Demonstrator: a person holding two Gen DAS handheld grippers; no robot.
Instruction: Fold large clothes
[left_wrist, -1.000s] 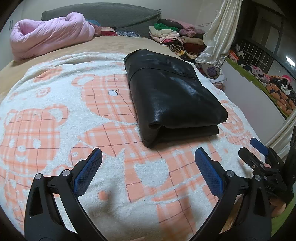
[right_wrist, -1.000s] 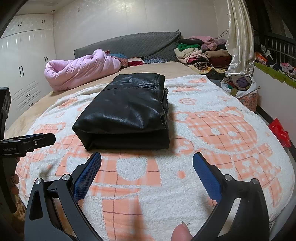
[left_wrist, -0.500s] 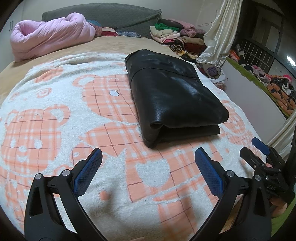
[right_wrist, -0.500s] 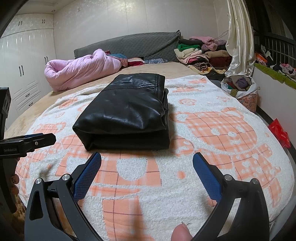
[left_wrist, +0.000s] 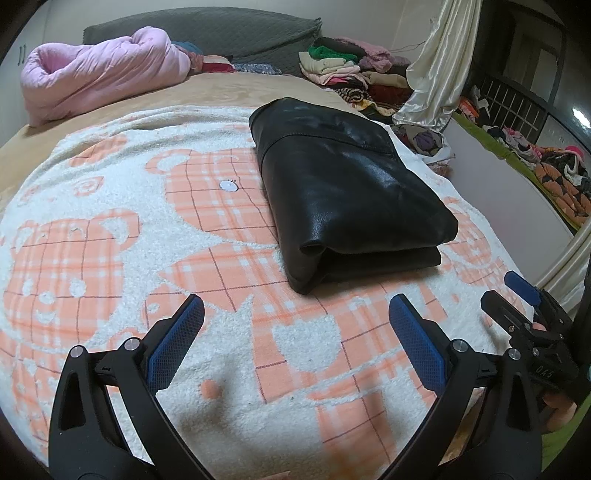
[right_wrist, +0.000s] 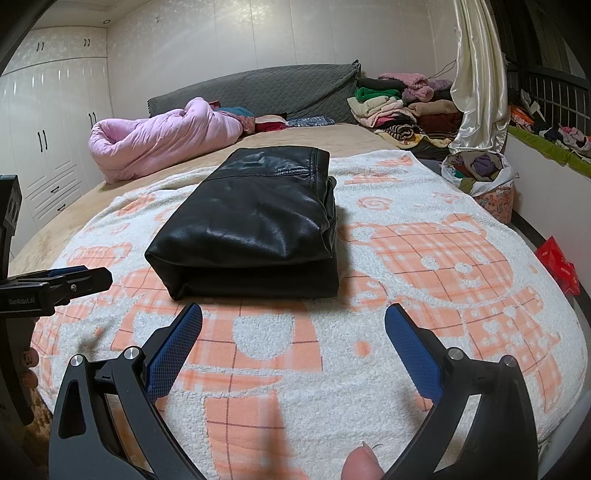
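Jacket (left_wrist: 343, 192) folded, lying ahead of your fingers; both grippers, left (left_wrist: 295, 332) and right (right_wrist: 293, 334), wide open, empty; fold looks finished.

A folded black leather jacket (right_wrist: 255, 225) lies flat on a white blanket (right_wrist: 424, 266) with orange checked bears, spread over the bed. The right claw (right_wrist: 293, 354) hangs just short of the jacket's near edge, its blue-padded fingers (right_wrist: 173, 350) spread wide and holding nothing. The left claw (right_wrist: 70, 282) shows at the left edge. A pink quilt (right_wrist: 162, 138) sits bunched by the grey headboard (right_wrist: 266, 88).
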